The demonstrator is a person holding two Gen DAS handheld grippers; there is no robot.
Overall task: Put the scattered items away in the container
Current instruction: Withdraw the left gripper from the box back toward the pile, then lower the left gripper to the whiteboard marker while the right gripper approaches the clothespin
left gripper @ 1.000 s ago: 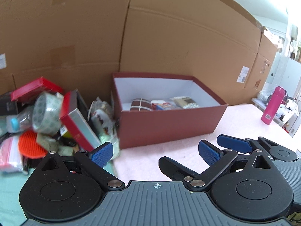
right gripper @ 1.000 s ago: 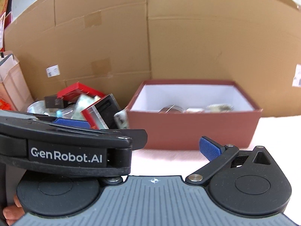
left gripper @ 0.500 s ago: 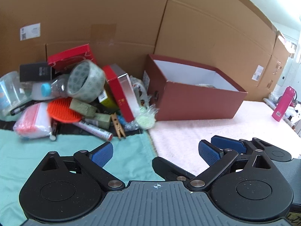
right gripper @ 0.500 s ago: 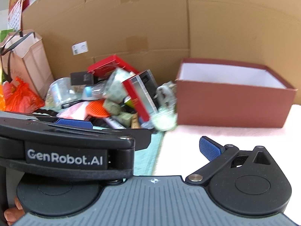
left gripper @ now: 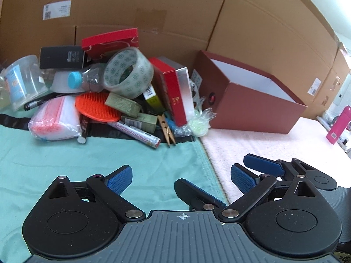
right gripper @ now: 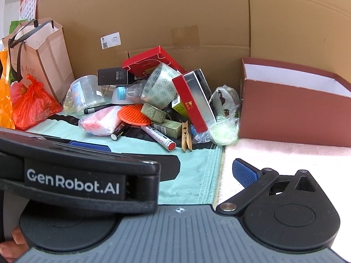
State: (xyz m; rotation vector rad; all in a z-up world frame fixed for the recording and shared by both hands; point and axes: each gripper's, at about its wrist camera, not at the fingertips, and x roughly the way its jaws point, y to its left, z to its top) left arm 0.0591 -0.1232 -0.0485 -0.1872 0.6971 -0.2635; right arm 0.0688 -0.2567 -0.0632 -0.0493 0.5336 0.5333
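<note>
A dark red box (left gripper: 252,107) with a white inside stands at the right (right gripper: 291,114). Left of it lies a pile: a tape roll (left gripper: 128,73), a red-and-silver box (left gripper: 175,92), an orange brush (left gripper: 96,105), a whiteboard marker (left gripper: 138,132), a wooden clothespin (left gripper: 166,129), a pale green wrapped ball (left gripper: 198,125). My left gripper (left gripper: 182,176) is open and empty, low over the green cloth, short of the pile. My right gripper (right gripper: 171,164) is open and empty beside it; the left gripper's body (right gripper: 72,175) hides its left finger.
A teal cloth (left gripper: 65,160) meets a pink mat (left gripper: 263,144) under the grippers. Cardboard walls (left gripper: 153,11) stand behind. A paper bag (right gripper: 41,50) and an orange plastic bag (right gripper: 30,105) sit far left. A pink bottle (left gripper: 336,125) stands far right.
Both views have swung left from the red box toward the pile and pulled back a little. Both grippers have stayed open and empty.
</note>
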